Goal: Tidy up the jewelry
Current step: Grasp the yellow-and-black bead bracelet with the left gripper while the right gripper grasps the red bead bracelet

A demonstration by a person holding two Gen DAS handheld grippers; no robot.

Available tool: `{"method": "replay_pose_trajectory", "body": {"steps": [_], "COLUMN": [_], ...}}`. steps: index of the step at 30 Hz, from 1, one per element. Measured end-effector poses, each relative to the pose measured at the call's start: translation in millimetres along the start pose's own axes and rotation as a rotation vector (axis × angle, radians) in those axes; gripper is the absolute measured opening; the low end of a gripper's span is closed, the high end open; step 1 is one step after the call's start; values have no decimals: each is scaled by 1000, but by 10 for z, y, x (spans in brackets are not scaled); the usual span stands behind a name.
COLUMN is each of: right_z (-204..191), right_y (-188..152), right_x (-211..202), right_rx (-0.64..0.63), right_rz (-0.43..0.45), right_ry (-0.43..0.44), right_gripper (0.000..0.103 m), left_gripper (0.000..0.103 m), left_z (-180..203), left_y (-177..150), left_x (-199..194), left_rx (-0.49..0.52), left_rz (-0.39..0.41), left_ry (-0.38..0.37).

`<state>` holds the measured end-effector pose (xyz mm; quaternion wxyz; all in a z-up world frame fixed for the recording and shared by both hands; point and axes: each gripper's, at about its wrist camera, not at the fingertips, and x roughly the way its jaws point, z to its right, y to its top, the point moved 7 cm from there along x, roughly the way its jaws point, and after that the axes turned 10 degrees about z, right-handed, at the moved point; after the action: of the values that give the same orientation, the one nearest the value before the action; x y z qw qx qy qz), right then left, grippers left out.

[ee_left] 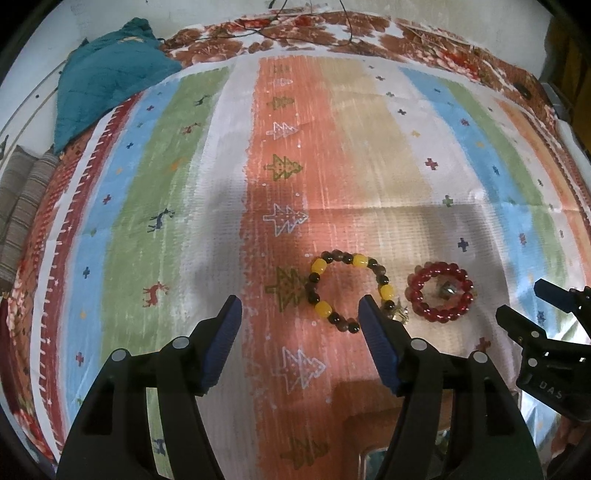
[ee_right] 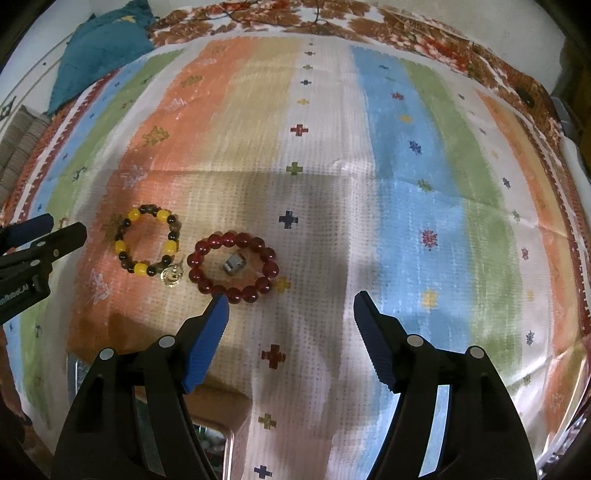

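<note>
A bracelet of yellow and dark beads (ee_left: 318, 266) (ee_right: 133, 214) lies flat on the striped cloth (ee_left: 351, 147). Right of it lies a red bead bracelet (ee_left: 413, 291) (ee_right: 195, 260) with a small silver ring (ee_right: 234, 264) inside its loop. A little gold piece (ee_right: 171, 275) sits between the two bracelets. My left gripper (ee_left: 299, 306) is open just short of the yellow bracelet, its right fingertip by the bracelet's near-right beads. My right gripper (ee_right: 291, 299) is open with only cloth between its fingers, its left fingertip beside the red bracelet's near edge.
A teal cloth bundle (ee_left: 110, 81) lies at the far left on a floral cover (ee_left: 295, 33). Striped cushions (ee_left: 18, 221) sit at the left edge. A brown box with a glassy inside (ee_right: 214, 435) shows below the grippers at the near edge.
</note>
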<state>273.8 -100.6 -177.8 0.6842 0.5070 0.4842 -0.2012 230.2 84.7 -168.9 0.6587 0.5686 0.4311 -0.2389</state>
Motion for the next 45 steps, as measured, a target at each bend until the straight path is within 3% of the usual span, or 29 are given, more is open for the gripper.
{"method": "replay_pose_trajectory", "body": {"steps": [35, 37, 39, 40, 44, 45], "right_z": [-47, -49, -59, -45, 5, 8], "right_y": [72, 79, 73, 76, 81, 78], "right_x": [636, 681, 705, 706, 703, 701], "right_rx": [-45, -58, -71, -76, -73, -75], "right_rz": [-90, -96, -97, -96, -96, -96], "right_ry": [-30, -33, -35, -46, -55, -52], "right_gripper": [70, 70, 68, 60, 32, 29], "left_gripper": [65, 61, 48, 44, 11, 11], "left_z": [57, 69, 101, 110, 151, 158], "left_y": [-62, -69, -73, -76, -109, -112], "left_x": [721, 749, 750, 750, 743, 735], "left_rx": [104, 113, 118, 118, 122, 126], "left_rz": [-118, -121, -118, -118, -131, -133], "left_ry": [28, 25, 17, 15, 14, 20]}}
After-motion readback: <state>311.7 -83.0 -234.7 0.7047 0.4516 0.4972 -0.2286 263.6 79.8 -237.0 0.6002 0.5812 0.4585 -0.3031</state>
